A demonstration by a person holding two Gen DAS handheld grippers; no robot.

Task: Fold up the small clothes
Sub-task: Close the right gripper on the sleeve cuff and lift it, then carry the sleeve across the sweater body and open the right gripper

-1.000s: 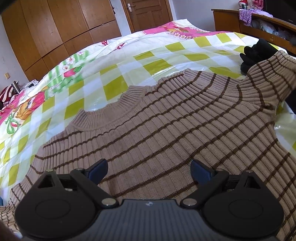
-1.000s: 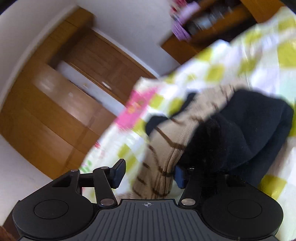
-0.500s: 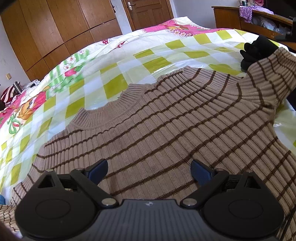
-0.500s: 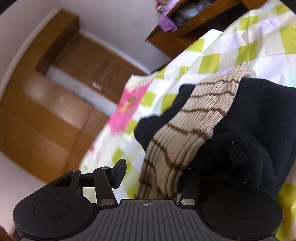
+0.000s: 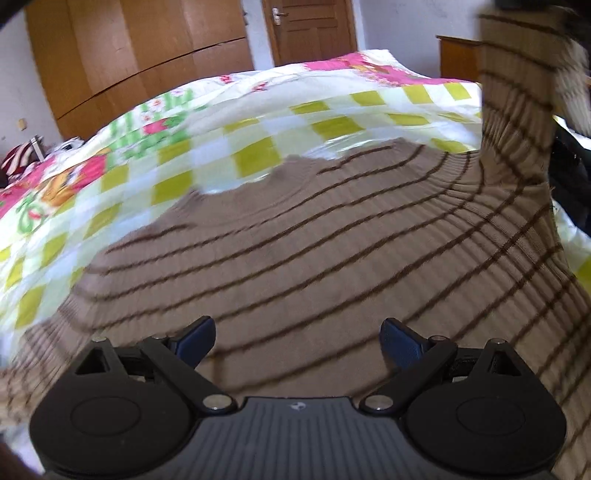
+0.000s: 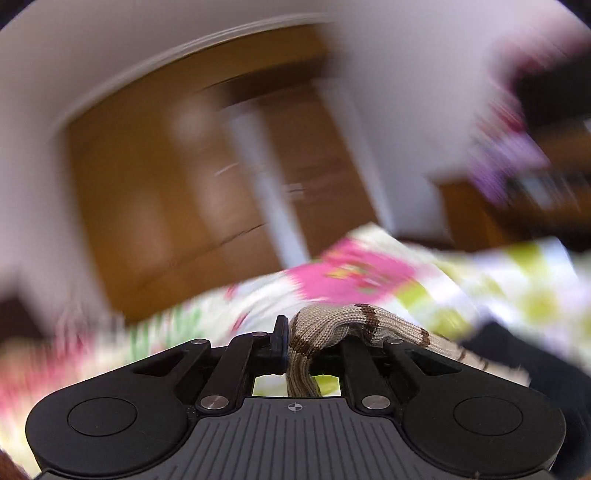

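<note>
A tan ribbed sweater with thin brown stripes (image 5: 314,251) lies flat on the bed, collar toward the far side. My left gripper (image 5: 297,341) is open and hovers low over the sweater's body, holding nothing. The sweater's right sleeve (image 5: 517,122) is lifted straight up at the right edge of the left wrist view. My right gripper (image 6: 314,347) is shut on that sleeve's cuff (image 6: 332,326), which bunches between the jaws. The right wrist view is heavily blurred.
The bed carries a yellow-green checked sheet with pink floral parts (image 5: 258,122). A black garment (image 5: 570,184) lies at the bed's right side. A wooden wardrobe (image 5: 122,62), a door (image 5: 306,29) and a wooden cabinet (image 5: 458,59) stand behind the bed.
My right gripper has shut on the sleeve cuff and lifted the sleeve high off the black garment. My left gripper stays open and has shifted slightly over the sweater.
</note>
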